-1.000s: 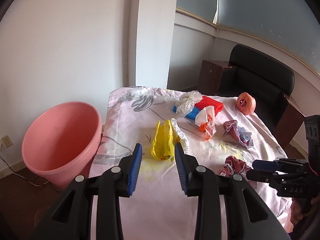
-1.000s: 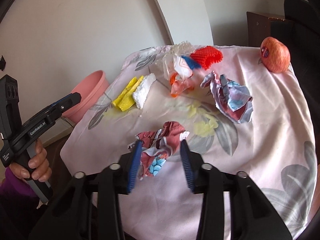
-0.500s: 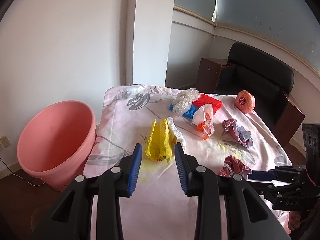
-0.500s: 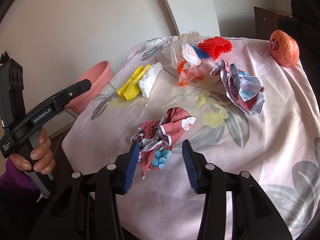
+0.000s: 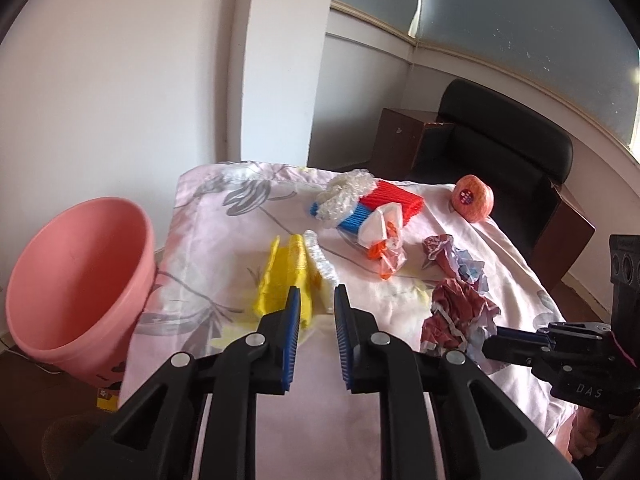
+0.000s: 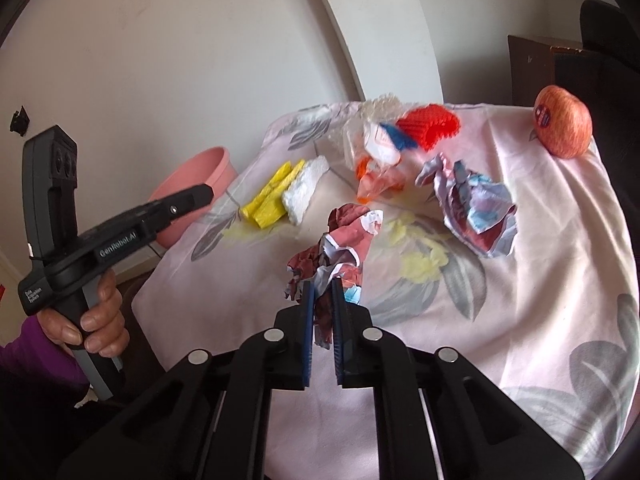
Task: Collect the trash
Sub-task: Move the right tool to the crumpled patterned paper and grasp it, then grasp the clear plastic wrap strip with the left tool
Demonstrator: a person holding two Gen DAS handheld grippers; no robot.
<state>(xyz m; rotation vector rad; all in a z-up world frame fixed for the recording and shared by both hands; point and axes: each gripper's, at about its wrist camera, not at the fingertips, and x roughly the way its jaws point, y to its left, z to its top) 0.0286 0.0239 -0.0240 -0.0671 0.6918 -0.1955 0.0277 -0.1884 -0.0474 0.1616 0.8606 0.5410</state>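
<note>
Crumpled paper (image 6: 338, 248) — pinched in closing right tool (image 6: 322, 312).

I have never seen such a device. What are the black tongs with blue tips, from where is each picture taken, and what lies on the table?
There is no robot. A person holds a hand-operated gripper in each hand, and each carries a camera looking forward along its two blue-padded fingers. So each picture shows its own gripper at the bottom.

The left gripper is closing near the yellow foam piece, with nothing yet pinched between the pads. The right gripper is closing on a crumpled reddish paper, which already sits between its pads. The person's hand shows in the right view, holding the left gripper.

On the flowered tablecloth lie also a second crumpled paper, a white foam piece, a plastic bag, red foam netting and an apple. A pink bucket stands beside the table.
</note>
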